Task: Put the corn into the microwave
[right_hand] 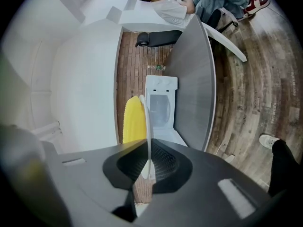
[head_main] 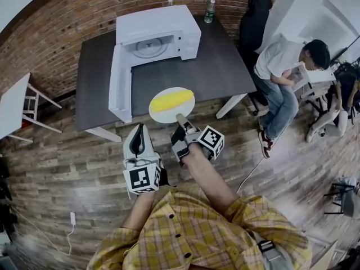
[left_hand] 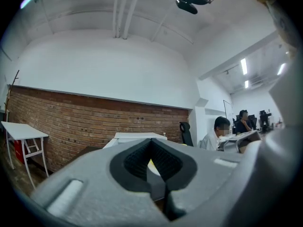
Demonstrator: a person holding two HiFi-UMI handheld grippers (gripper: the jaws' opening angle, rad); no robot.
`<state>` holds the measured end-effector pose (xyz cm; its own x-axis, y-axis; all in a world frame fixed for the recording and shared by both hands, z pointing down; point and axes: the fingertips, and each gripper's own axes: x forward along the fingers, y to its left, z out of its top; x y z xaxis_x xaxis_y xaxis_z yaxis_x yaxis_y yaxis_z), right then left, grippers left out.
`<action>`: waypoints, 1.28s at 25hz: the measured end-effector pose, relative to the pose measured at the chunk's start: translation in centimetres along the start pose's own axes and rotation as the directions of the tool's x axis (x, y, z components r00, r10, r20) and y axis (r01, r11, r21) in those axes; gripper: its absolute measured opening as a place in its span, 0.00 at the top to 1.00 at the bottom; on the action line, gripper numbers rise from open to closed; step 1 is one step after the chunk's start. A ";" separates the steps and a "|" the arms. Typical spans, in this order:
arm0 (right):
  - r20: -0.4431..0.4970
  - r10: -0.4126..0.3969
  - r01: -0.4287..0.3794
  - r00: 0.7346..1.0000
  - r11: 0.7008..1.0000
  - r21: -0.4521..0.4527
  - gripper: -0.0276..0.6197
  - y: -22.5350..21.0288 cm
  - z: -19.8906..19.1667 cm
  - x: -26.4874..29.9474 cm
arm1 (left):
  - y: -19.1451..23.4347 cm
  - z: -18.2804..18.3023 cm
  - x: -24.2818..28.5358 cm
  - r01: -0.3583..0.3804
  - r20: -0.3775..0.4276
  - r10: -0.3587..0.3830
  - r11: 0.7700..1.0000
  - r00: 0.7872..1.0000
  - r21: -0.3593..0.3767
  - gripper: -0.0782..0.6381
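Observation:
A yellow corn cob (head_main: 170, 100) lies on a round white plate (head_main: 162, 115). My right gripper (head_main: 181, 120) is shut on the plate's near rim and holds it level over the dark table's (head_main: 219, 66) front edge. The white microwave (head_main: 160, 32) stands at the table's back, its door (head_main: 120, 83) swung open towards me on the left. In the right gripper view the plate's rim (right_hand: 147, 126) runs into my right gripper (right_hand: 149, 167), with the corn (right_hand: 134, 122) on one side and the microwave (right_hand: 161, 108) beyond. My left gripper (head_main: 138, 135) is shut and empty, left of the plate; in its own view the left gripper (left_hand: 152, 164) points at the microwave (left_hand: 137, 137).
A bottle (head_main: 209, 11) stands at the table's back right corner. A black chair (head_main: 253, 21) and a seated person (head_main: 281, 72) are to the right of the table. A small white table (head_main: 14, 106) stands at the far left. A cable (head_main: 250, 173) lies on the wooden floor.

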<state>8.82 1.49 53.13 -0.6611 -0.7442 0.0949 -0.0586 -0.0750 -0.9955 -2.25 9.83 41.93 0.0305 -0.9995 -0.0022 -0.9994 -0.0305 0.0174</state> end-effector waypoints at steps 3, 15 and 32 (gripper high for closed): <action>0.021 -0.002 0.002 1.000 1.000 0.009 0.92 0.9 0.6 3.8 | 2.4 0.8 3.7 0.021 -0.001 -0.021 1.000 1.000 -0.003 0.89; 0.114 -0.003 0.001 0.993 1.000 0.016 0.92 3.3 2.2 14.6 | 8.3 2.2 13.4 0.136 0.022 -0.135 0.990 0.991 -0.036 0.90; 0.151 -0.044 0.041 0.988 0.999 0.027 0.92 2.8 3.2 21.5 | 10.7 1.7 18.9 0.217 0.018 -0.217 0.970 0.976 -0.111 0.90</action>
<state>-3.22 -16.83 52.37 -0.5375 -0.8318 0.1387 -0.0648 -0.1233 -0.9903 -12.42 -9.42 40.42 0.2460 -0.9690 -0.0238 -0.9605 -0.2470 0.1278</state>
